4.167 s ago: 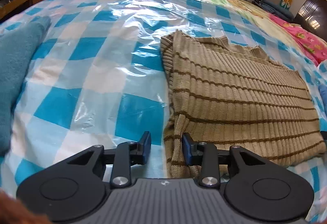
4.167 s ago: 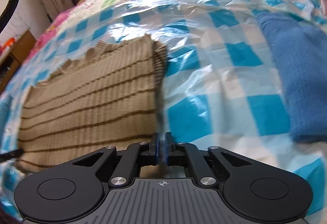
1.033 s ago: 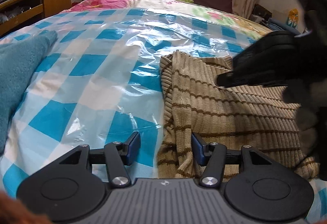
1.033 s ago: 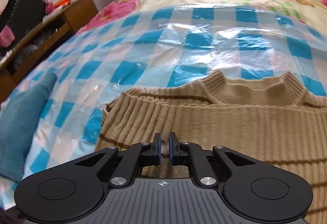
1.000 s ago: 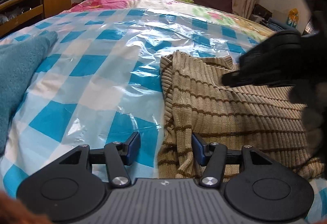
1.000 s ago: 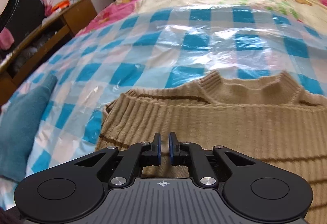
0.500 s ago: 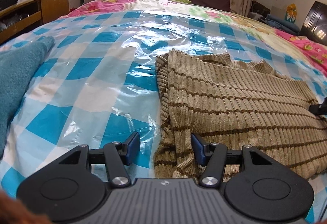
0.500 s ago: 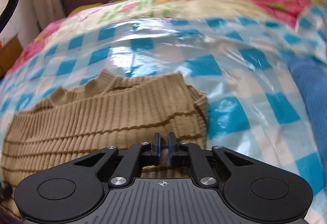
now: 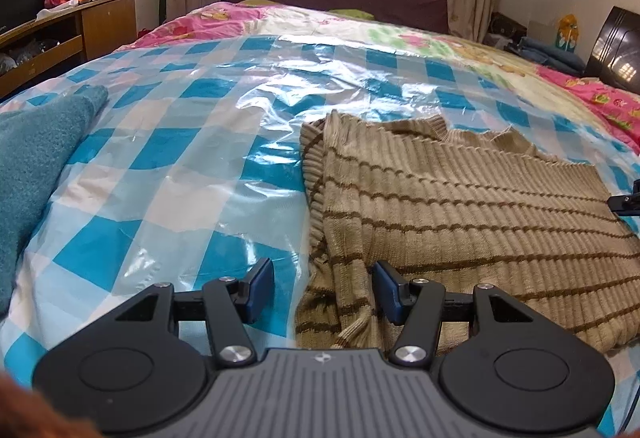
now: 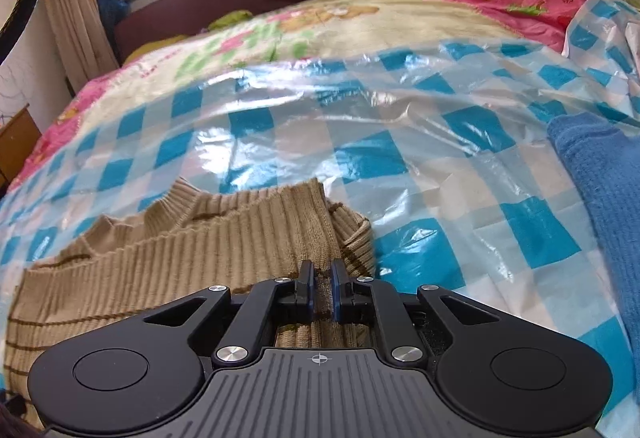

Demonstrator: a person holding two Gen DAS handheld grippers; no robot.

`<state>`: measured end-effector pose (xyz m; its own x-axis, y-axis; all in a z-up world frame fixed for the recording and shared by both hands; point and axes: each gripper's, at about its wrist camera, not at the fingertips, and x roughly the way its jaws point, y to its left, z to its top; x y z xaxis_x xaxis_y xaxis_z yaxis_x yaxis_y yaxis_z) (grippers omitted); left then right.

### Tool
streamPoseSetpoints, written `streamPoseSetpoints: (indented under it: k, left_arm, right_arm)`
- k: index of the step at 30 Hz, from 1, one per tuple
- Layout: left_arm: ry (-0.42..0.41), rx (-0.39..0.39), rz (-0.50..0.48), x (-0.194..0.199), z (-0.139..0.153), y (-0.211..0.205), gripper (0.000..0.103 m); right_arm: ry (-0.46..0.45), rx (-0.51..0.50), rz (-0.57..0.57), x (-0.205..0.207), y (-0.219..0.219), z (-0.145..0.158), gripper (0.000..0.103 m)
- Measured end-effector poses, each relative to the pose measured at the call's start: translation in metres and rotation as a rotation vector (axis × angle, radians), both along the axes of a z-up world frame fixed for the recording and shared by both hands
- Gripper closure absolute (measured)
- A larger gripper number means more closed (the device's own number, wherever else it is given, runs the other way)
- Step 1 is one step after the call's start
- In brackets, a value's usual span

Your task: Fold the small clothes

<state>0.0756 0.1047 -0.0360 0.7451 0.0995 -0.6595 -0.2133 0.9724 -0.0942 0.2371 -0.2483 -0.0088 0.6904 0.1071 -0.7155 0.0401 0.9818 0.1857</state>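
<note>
A tan ribbed sweater with thin brown stripes (image 9: 460,206) lies flat on the blue-and-white checked plastic sheet (image 9: 192,166) over the bed. It also shows in the right wrist view (image 10: 208,254). My left gripper (image 9: 323,288) is open, its jaws astride the sweater's near left corner. My right gripper (image 10: 322,288) hovers low over the sweater's right edge with its jaws almost closed and a narrow gap between them; nothing is held. Its tip shows at the right edge of the left wrist view (image 9: 628,200).
A folded teal garment (image 9: 36,154) lies at the left of the sheet. A folded blue garment (image 10: 600,190) lies at the right. A floral quilt (image 10: 320,26) covers the far bed. A wooden TV stand (image 9: 60,34) stands at left.
My right gripper has swung from over the sweater's left side back to its right edge. My left gripper has stayed open at the near left corner. The sweater has not moved.
</note>
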Motion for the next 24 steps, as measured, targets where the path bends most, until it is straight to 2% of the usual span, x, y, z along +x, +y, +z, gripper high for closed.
streamPoseSetpoints:
  k: [4,10,14,19,24]
  left_arm:
    - [0.001,-0.044,0.029,-0.002,0.001,0.008,0.043]
    - [0.021,-0.143,0.064,-0.004,-0.001,0.021,0.043]
    - [0.017,-0.141,0.072,-0.008,0.002,0.019,0.043]
    - [-0.012,-0.136,0.093,-0.016,0.008,0.021,0.043]
    - [-0.03,-0.079,0.057,-0.019,0.014,0.01,0.043]
  right_arm:
    - [0.006,-0.004,-0.028,0.002,-0.008,0.002,0.097]
    - [0.031,-0.029,-0.029,0.007,-0.011,0.001,0.097]
    - [0.018,-0.032,-0.034,0.004,-0.01,0.01,0.092]
    - [-0.037,-0.036,-0.016,-0.014,-0.011,0.026,0.092]
    - [-0.008,-0.048,0.019,-0.02,-0.006,0.016,0.092]
